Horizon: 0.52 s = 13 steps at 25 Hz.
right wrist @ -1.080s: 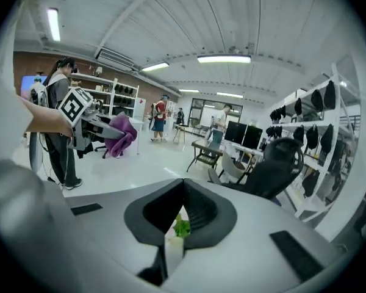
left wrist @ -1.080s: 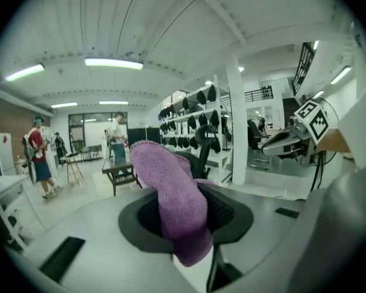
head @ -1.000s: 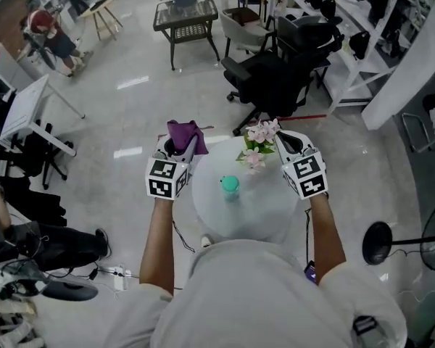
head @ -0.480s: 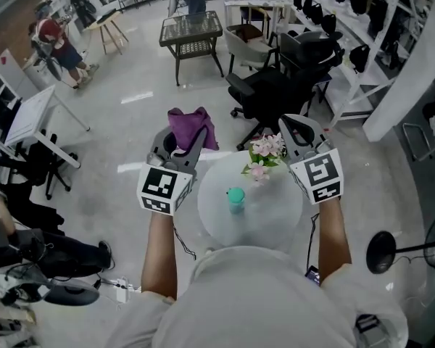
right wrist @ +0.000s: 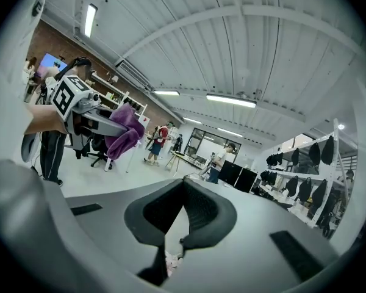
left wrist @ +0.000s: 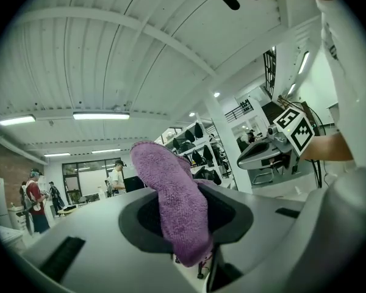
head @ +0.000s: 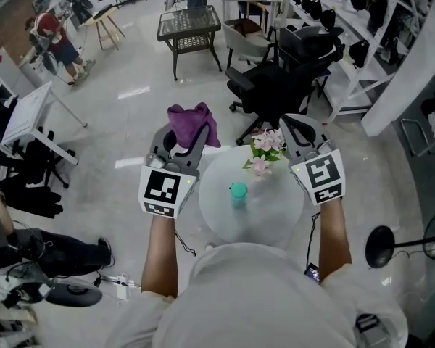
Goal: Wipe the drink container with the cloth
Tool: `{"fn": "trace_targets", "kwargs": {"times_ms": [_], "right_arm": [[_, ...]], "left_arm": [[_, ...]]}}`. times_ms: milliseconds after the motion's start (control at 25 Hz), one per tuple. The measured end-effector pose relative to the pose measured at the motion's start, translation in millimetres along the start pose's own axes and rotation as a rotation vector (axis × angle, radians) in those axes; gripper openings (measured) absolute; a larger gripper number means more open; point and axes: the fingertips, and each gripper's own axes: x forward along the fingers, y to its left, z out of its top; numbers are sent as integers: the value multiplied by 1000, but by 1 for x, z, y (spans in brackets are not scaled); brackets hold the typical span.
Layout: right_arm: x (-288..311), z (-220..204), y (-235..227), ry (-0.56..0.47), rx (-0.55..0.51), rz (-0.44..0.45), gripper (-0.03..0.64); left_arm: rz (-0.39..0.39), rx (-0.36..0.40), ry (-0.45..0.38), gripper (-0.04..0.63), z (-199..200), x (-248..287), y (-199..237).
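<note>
A small teal drink container [head: 237,193] stands near the middle of the round white table [head: 275,220]. My left gripper [head: 191,134] is raised left of the table, shut on a purple cloth [head: 192,122] that sticks up from its jaws. In the left gripper view the cloth [left wrist: 175,203] fills the gap between the jaws. My right gripper [head: 291,130] is raised at the table's right, shut and holding nothing. In the right gripper view its jaws [right wrist: 184,217] meet with nothing between them, and the cloth [right wrist: 125,133] shows at the left.
A vase of pink flowers [head: 265,149] stands at the table's far edge, close to the right gripper. A black office chair [head: 275,85] sits beyond the table. A dark side table [head: 188,25] is farther back. Desks and a person are at the far left.
Both grippers have risen and tilted upward, away from the tabletop. The purple cloth went up with the left gripper. The drink container has stayed in place.
</note>
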Motion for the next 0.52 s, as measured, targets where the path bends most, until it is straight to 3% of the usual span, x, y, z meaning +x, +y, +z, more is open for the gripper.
{"fn": "trace_targets", "kwargs": {"times_ms": [520], "right_arm": [[7,-10,9,31,-27,6,12]], "left_arm": [[-21,-16,29,130,-18,1,-5]]}}
